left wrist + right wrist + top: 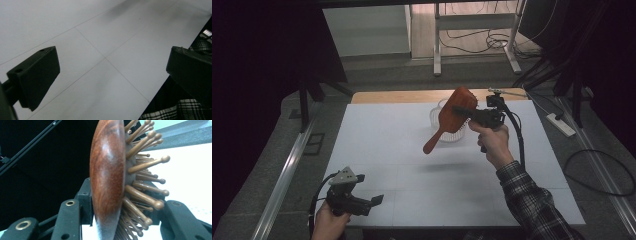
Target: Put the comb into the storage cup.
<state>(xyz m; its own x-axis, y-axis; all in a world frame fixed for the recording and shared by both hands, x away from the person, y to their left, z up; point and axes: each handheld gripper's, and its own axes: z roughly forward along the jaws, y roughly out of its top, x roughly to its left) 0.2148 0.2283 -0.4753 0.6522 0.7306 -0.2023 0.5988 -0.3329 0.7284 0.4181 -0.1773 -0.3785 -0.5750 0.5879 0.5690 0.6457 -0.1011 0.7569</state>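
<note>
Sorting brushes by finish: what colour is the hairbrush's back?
Glossy reddish-brown wood on the hairbrush; the right gripper view shows it best.

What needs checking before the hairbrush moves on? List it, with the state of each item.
1. Grip on the wooden hairbrush: ok. The right gripper is clamped on its head, one jaw on the smooth back, the other among the bristles.
2. Hairbrush off the table: ok, held in the air with its handle hanging down to the left.
3. Clear ribbed container below and behind the brush: upright, ok; what is in it, cannot tell.
4. Left gripper: ok, open and holding nothing, near the front edge of the table.
5. Firmness of the hold through the bristles: cannot tell.
</note>
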